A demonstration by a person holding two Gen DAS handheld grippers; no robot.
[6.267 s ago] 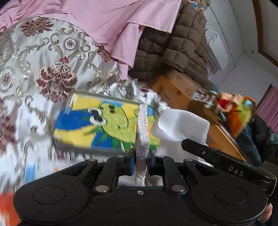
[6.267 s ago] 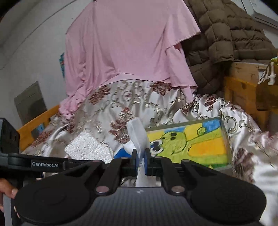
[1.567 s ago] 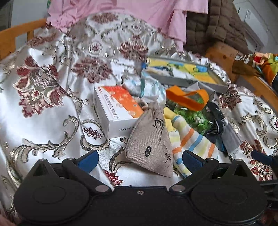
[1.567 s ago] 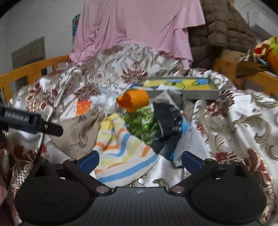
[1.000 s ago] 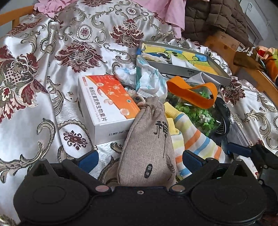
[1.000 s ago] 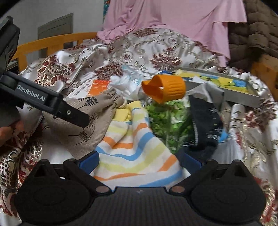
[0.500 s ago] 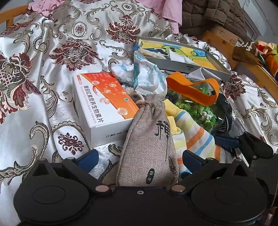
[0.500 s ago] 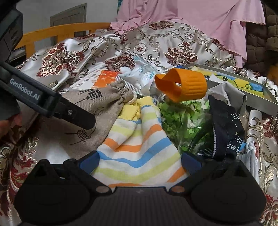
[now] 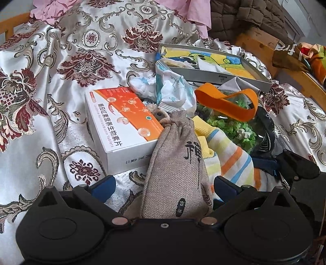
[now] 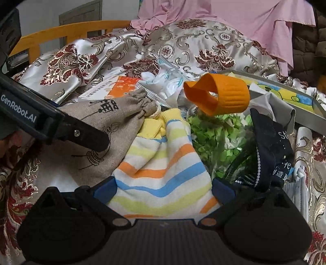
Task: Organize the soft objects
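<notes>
My left gripper (image 9: 164, 186) is spread wide, its blue pads on either side of the burlap pouch (image 9: 179, 167) without pressing it, so it holds nothing; the pouch lies lengthwise between the fingers with its gathered neck pointing away from me. My right gripper (image 10: 164, 188) is just as wide open, and the striped sock (image 10: 161, 171) lies between its pads, again not pinched. In the right wrist view the pouch sits immediately left of the sock, touching it, and one black finger of the left tool crosses over the pouch. Just beyond the pouch on the left is a white and orange tablet box (image 9: 120, 126), which the pouch leans against. Farther out, a crumpled white and teal wrapper (image 9: 173, 91) rests by the box's far corner. To the right of the sock is a clear bag of green bits (image 10: 220, 140) with an orange band (image 10: 222, 95) looped above it, and a dark navy fabric piece (image 10: 271, 146) drapes down the bag's right side. At the far side of the heap sits a shallow grey tray (image 9: 214, 75) with a yellow, green and blue cartoon picture inside. Everything lies on a silvery bedspread (image 9: 51, 85) patterned with maroon flowers, with a pink cloth (image 10: 234, 18) hanging at the far edge.
</notes>
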